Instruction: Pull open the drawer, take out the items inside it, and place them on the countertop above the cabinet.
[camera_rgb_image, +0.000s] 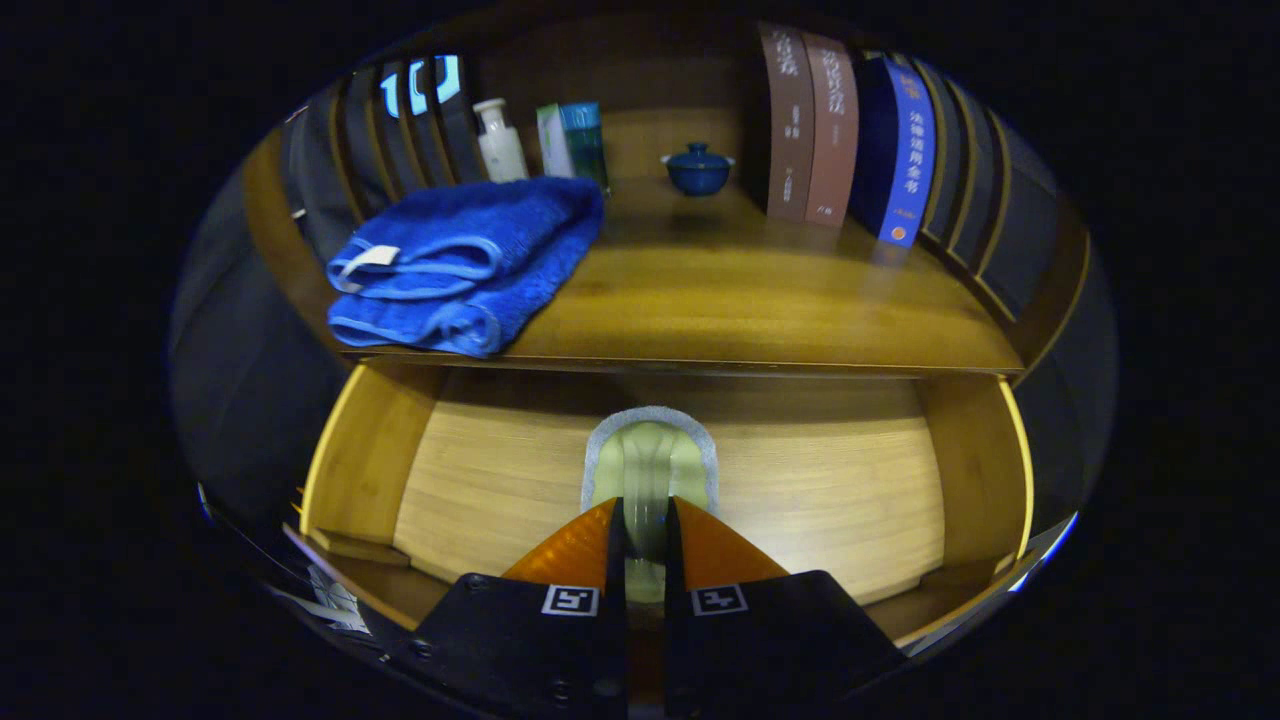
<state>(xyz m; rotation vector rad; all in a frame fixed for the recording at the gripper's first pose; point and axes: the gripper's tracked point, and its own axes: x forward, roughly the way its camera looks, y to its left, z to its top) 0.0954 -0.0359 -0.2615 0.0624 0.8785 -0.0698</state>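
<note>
Gripper view: the counter (720, 300) spans the upper scene, with the open drawer (860, 500) below it. On the counter lie a folded blue towel (470, 260) at one end, books (840, 130) standing at the other, and bottles (500, 140) and a small lidded bowl (697, 168) at the back. In the drawer rests a pale green pad with a grey rim (650, 460), flat on the bottom near the middle. The hand-held gripper (640, 520) points down and forward into the drawer; its fingers are drawn nearly together, with the near part of the pad between them. They appear to pinch a raised fold of it, though contact on both sides cannot be confirmed. Judged step: the drawer is already open, the towel seems already placed, and the pad is being taken out. The next move calls for a firm pinch, a lift clear of the drawer front, then a forward carry over the counter edge to a bare spot beside the towel.
</note>
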